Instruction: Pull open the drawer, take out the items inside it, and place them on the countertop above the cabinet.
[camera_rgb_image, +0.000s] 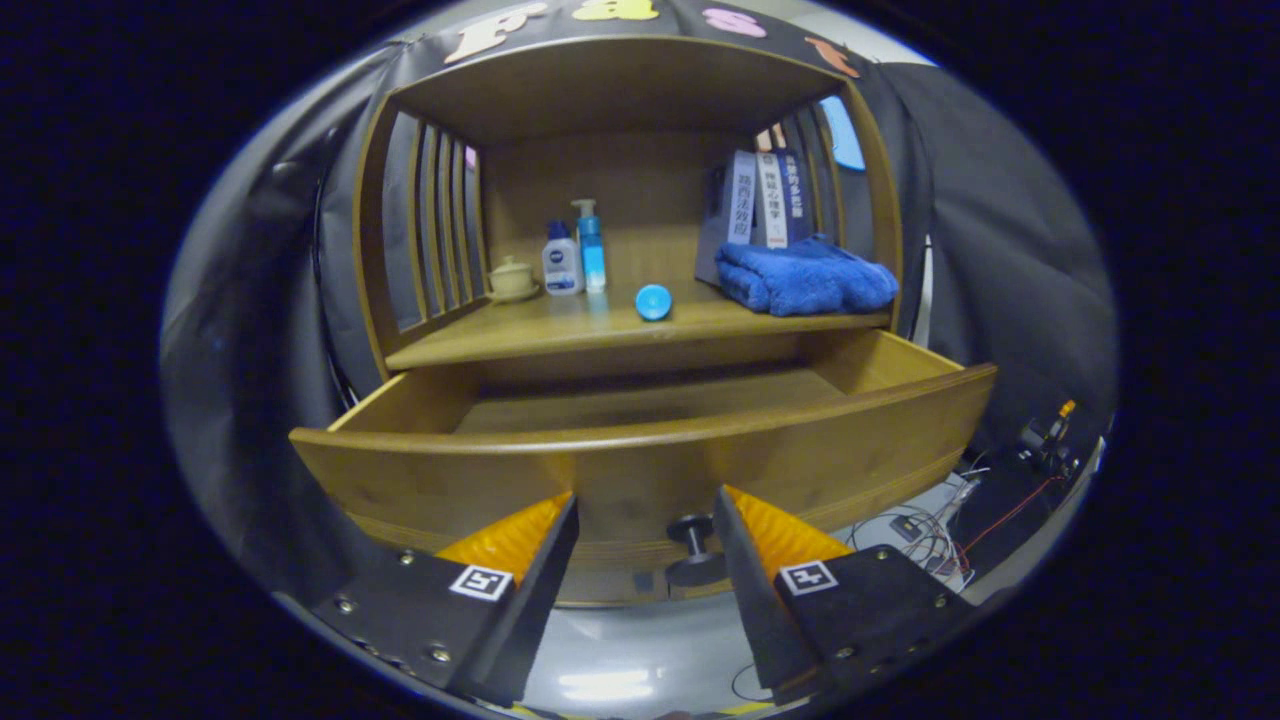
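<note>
Already the wooden drawer (640, 470) stands pulled out from under the countertop (600, 335), and its visible floor looks bare. Just below the drawer front, the gripper (645, 530) has its fingers spread apart, holding nothing; the dark drawer knob (692, 550) sits in the gap, close beside the right finger (770, 530) without being squeezed. Above the drawer, on the countertop, lie a small blue round cap (653, 301), a folded blue towel (805, 278), two bottles (575, 255), a cream lidded cup (512, 277) and upright books (765, 198).
</note>
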